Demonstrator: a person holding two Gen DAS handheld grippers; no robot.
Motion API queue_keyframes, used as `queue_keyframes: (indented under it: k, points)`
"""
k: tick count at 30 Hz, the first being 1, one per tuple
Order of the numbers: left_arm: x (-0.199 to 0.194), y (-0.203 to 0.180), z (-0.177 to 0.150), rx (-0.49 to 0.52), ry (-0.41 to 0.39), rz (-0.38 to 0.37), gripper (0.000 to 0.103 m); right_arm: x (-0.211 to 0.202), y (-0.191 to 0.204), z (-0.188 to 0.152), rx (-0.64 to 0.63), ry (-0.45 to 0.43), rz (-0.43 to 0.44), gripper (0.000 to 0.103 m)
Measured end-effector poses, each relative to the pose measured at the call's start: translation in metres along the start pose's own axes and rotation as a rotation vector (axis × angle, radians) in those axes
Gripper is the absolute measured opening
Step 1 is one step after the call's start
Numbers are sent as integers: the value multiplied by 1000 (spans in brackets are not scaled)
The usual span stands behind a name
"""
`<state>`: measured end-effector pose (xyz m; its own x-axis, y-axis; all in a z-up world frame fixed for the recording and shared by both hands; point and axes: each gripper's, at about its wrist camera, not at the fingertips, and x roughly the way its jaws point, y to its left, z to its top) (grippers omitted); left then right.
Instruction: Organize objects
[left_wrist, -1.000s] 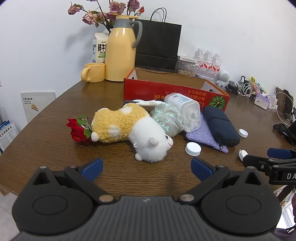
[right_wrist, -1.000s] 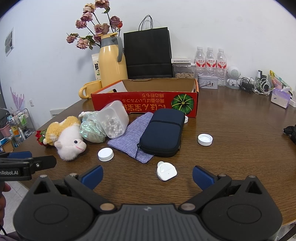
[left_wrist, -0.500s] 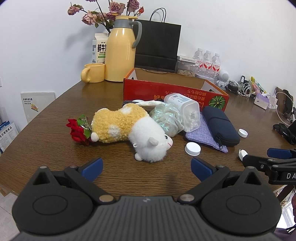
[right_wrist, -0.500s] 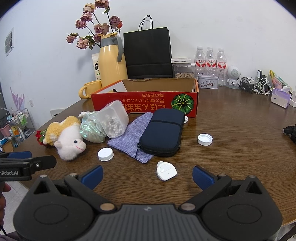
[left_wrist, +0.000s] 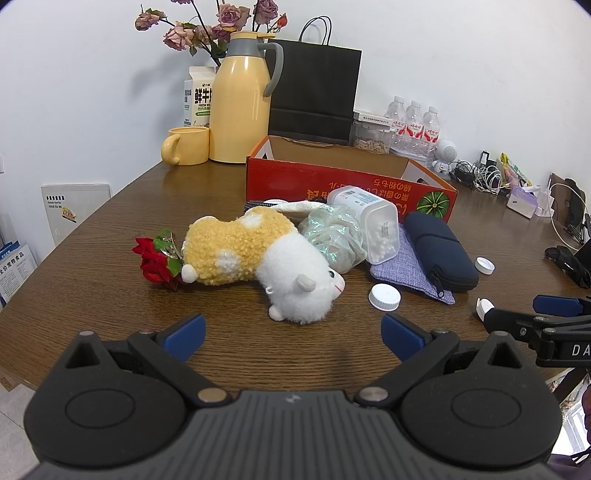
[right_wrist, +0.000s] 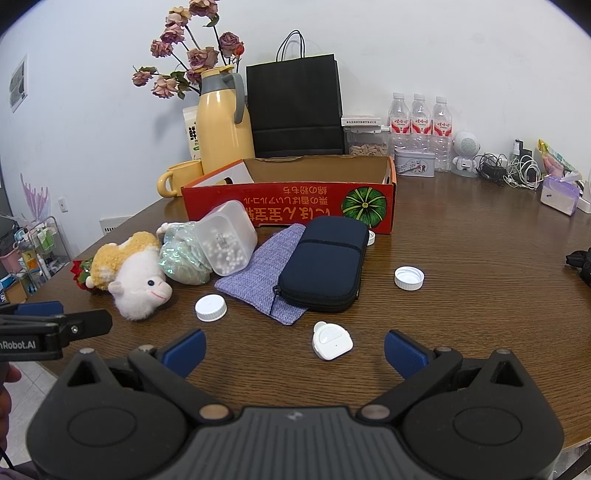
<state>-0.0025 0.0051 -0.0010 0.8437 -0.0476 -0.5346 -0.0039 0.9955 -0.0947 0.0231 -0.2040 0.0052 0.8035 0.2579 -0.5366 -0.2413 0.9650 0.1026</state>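
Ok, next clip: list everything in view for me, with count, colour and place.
plush sheep: 1, yellow and white, lying front left
red rose: 1, at the plush's tail
crinkly bag: 1, pale green, beside the plush
plastic jar: 1, clear with white beads, tipped over
cloth pouch: 1, lilac, under the case
zip case: 1, navy, centre
bottle caps: 3, white, scattered
small device: 1, white, nearest the right gripper
cardboard box: 1, red, open, behind
thermos: 1, yellow, back left
mug: 1, yellow
table: 1, brown wood
left gripper: open
right gripper: open
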Motion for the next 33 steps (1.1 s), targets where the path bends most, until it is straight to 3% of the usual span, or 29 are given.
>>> queue_keyframes:
  k: [12, 14, 16, 20, 22, 25, 27, 33]
  points:
    - [1, 3, 1, -14, -2, 7, 103, 4, -4, -3, -5, 5, -9, 102]
    - [3, 7, 2, -25, -4, 19, 103, 8, -7, -5, -15, 6, -20, 97]
    - [4, 13, 4, -39, -6, 31, 103, 12, -9, -7, -33, 1, -26, 84]
    - [6, 25, 7, -65, -17, 58, 103, 25, -9, -8, -73, -9, -46, 74]
    - [7, 31, 8, -80, -23, 75, 103, 32, -11, -9, -79, 3, -58, 49]
    - [9, 43, 9, -105, -29, 103, 103, 37, -13, -12, -71, 10, -54, 43]
    - [11, 50, 10, -122, -34, 118, 103, 36, -14, -12, -65, 6, -38, 27]
    - [14, 73, 15, -169, -54, 164, 103, 37, -16, -12, -61, -6, -18, 27]
